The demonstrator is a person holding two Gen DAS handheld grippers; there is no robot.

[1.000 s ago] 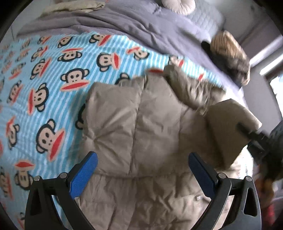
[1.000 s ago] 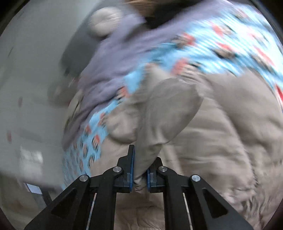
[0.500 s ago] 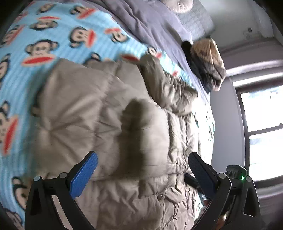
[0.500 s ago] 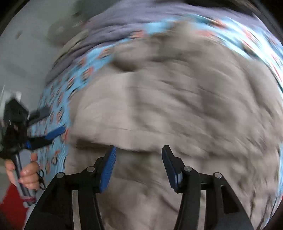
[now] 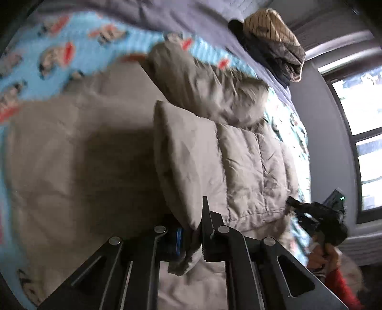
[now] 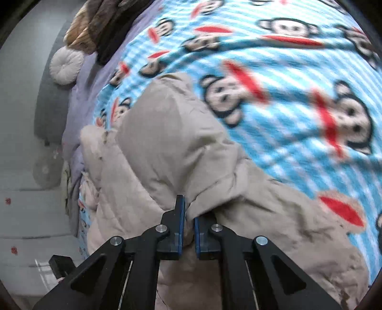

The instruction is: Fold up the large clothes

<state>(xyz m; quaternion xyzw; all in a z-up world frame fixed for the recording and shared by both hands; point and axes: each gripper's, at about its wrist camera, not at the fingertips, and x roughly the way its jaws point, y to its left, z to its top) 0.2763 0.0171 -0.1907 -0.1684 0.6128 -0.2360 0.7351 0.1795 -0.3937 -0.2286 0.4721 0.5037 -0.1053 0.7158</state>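
Spread over a blue striped blanket (image 6: 274, 119) printed with monkey faces: a beige quilted puffer jacket (image 5: 238, 162), padded panels stitched in bands, one bulky fold of it raised up off the rest. Clamped tight on the lower edge of that raised fold, the left gripper (image 5: 193, 229), black fingers with blue pads, cloth bunched and hanging out below the pinch. Likewise closed on jacket fabric, the right gripper (image 6: 188, 221), a thin ridge of beige cloth caught between its blue pads and a puffed section rising straight ahead of the fingertips. Seen also from the left wrist at the right edge, that same right gripper (image 5: 317, 219), held by a hand (image 5: 322, 252) with a red sleeve (image 5: 339, 288) below; not clear from that angle how its fingers stand. Beyond the blanket, a lilac-grey duvet (image 5: 191, 21) across the bed, and on it a heap of other clothes (image 5: 272, 40), tan striped cloth over something dark. Near the grey wall in the right wrist view, a round pale cushion (image 6: 66, 68). At the right of the left wrist view, a bright window (image 5: 365, 124) with dark frame. Much of the blanket pattern smeared by blur in both views
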